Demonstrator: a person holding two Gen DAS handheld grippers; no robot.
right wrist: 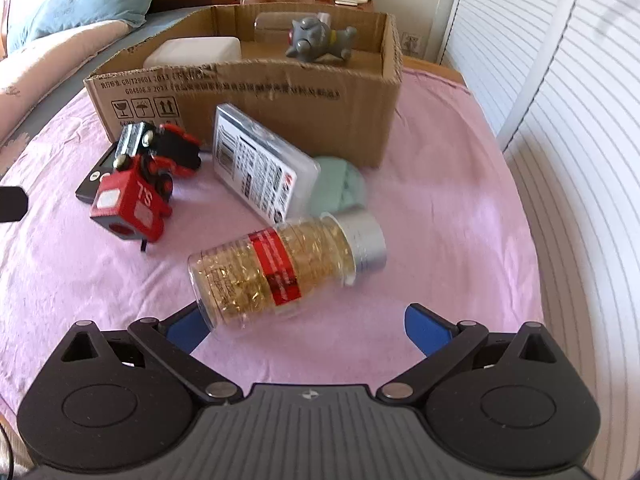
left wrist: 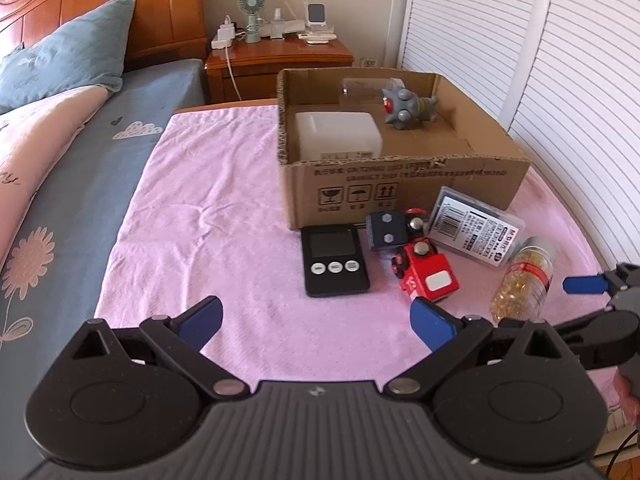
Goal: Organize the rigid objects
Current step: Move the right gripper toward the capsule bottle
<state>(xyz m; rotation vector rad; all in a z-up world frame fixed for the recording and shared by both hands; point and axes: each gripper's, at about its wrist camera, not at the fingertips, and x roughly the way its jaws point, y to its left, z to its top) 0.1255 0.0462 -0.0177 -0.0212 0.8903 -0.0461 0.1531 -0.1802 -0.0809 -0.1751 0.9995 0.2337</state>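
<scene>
Nearest, the right tool [right wrist: 302,326] hovers low over the pink cloth [right wrist: 440,208] on the table with its blue pads spread apart and nothing between them; the clear bottle [right wrist: 280,268] of gold capsules lies on its side just beyond, its base end close to the left pad, silver cap pointing to the far right. The left tool [left wrist: 316,320] hangs to the left over bare cloth, also spread wide and empty. A little farther lie the things not yet put away: the red toy truck [right wrist: 132,208] tipped on its side, a dark toy block [left wrist: 388,229] touching it, the black timer [left wrist: 334,258] flat to their left, the clear plastic case [right wrist: 264,164] with a printed label leaning near the box, and a pale green round thing [right wrist: 340,186] half hidden behind that case. Beyond them stands the open cardboard box [right wrist: 248,92], which already holds a white container [left wrist: 338,136] at its left, a grey toy figure [left wrist: 404,106] at the far right, and a clear cup [left wrist: 366,88] lying behind it. Judged from this, sorting is partly done: three pieces are inside and about six wait on the cloth. The bottle looks like the next pick, being closest to the right tool.
</scene>
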